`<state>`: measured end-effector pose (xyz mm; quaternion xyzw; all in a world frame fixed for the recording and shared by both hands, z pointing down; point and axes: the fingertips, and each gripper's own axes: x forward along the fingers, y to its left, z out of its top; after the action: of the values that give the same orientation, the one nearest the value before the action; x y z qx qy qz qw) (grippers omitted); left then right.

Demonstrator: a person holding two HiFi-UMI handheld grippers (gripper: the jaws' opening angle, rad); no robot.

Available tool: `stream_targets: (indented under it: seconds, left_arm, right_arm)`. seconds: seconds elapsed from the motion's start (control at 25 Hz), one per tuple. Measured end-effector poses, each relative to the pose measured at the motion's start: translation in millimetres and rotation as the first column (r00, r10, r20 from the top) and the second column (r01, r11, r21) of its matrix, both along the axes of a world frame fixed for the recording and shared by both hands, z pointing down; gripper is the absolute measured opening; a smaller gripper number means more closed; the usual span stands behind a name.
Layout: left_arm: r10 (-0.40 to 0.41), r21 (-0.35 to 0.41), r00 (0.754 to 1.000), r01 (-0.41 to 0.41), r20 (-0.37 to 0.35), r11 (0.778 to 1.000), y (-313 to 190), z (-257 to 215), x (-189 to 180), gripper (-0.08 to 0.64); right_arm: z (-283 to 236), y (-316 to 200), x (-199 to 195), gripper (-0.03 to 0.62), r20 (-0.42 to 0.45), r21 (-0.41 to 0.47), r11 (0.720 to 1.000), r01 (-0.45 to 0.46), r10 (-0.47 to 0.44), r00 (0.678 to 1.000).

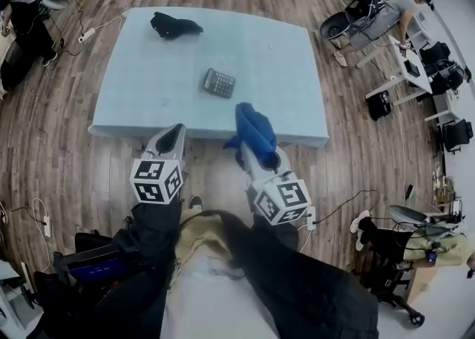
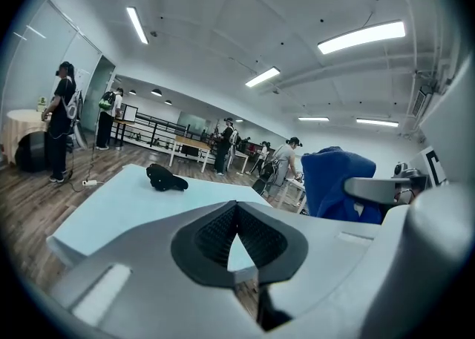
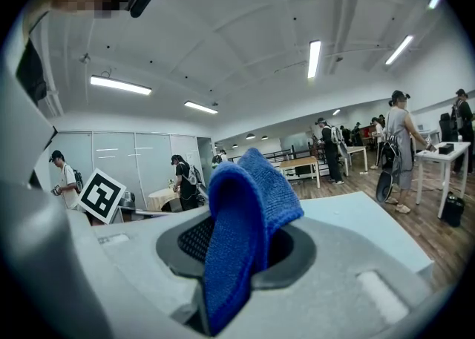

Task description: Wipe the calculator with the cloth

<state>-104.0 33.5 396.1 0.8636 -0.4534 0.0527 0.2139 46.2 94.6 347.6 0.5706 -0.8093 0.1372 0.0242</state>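
Now, stage: wiping not yet begun, by my reading; both grippers hang short of the table's (image 1: 148,93) near edge.
Calculator (image 1: 220,83): lies face up and askew near the table's middle, nothing touching it, apart from both grippers.
Cloth (image 3: 245,219): blue, folded over, standing up out of the right jaws, so a loose pad sticks out ahead to meet the keys.
Right gripper (image 1: 256,153): jaws clamped on the cloth's lower fold; nearer the calculator than the left, so likely the wiping one.
Left gripper (image 1: 177,133): jaws closed tip to tip with nothing between; probably kept free to steady the calculator.
Tilt: both gripper views take in mostly ceiling, so the jaws point forward and up, not down at the table.
Black bundle (image 1: 174,24): at the far edge, well apart, no part of the job.
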Motion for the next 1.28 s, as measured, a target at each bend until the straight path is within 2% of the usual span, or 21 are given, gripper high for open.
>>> stream_targets:
  seconds: [0.24,0.52,0.76,1.08,1.28]
  left_arm:
    - [0.023,-0.030,1.000,-0.023,-0.008,0.999,-22,11,3,-0.002]
    - [0.008,-0.049,1.000,-0.008,0.004,0.999,-33,18,-4,-0.003]
    - [0.027,-0.087,0.999,-0.025,0.028,0.996,-43,36,11,-0.003]
    - [-0.060,-0.062,0.995,0.065,0.080,0.996,-120,33,11,-0.003]
    - [-0.069,-0.054,0.992,0.075,0.110,0.996,-169,26,36,-0.003]
  right_arm:
    - [5,-23,6,0.107,-0.007,-0.022,0.999,-0.031,0.031,0.999]
    - [8,-32,1,0.107,-0.002,-0.037,0.999,-0.023,0.023,1.000]
    - [27,-53,19,0.107,0.026,-0.071,0.997,-0.040,0.042,0.999]
    - [31,-142,39,0.107,0.079,-0.042,0.999,0.020,-0.017,0.997]
    - [33,-198,67,0.107,0.108,-0.044,0.998,0.038,-0.033,0.994]
